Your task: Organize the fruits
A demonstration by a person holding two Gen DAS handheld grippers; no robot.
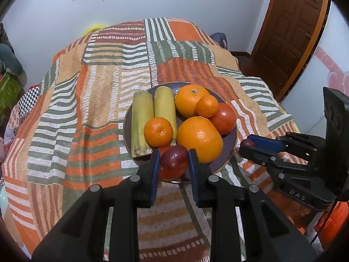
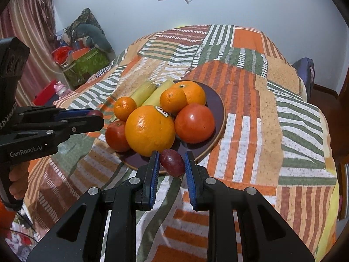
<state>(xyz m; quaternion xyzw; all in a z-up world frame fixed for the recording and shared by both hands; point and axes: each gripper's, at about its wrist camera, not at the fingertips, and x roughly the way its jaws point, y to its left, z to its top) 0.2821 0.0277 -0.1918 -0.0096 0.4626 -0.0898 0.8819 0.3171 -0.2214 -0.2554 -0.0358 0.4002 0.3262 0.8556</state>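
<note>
Each of your hands holds a two-finger tool above a dark plate (image 1: 231, 146) piled with fruit. Your left tool (image 1: 174, 163) pinches a small dark purple fruit (image 1: 174, 157) just over the plate's near rim. Your right tool (image 2: 171, 164) pinches a second purple fruit (image 2: 172, 162) at the rim beside a large orange (image 2: 150, 130).

These fruits look light, smooth and probably slippery, so hold them across their widest middle with gentle pressure. The heaped oranges, tomatoes (image 2: 194, 123) and two yellow-green stalks (image 1: 142, 123) may roll if nudged.

The plate sits on a bed under a striped orange, green and white blanket (image 1: 98, 100), a soft, uneven surface. Pale walls and a brown door (image 1: 292, 32) surround it.
</note>
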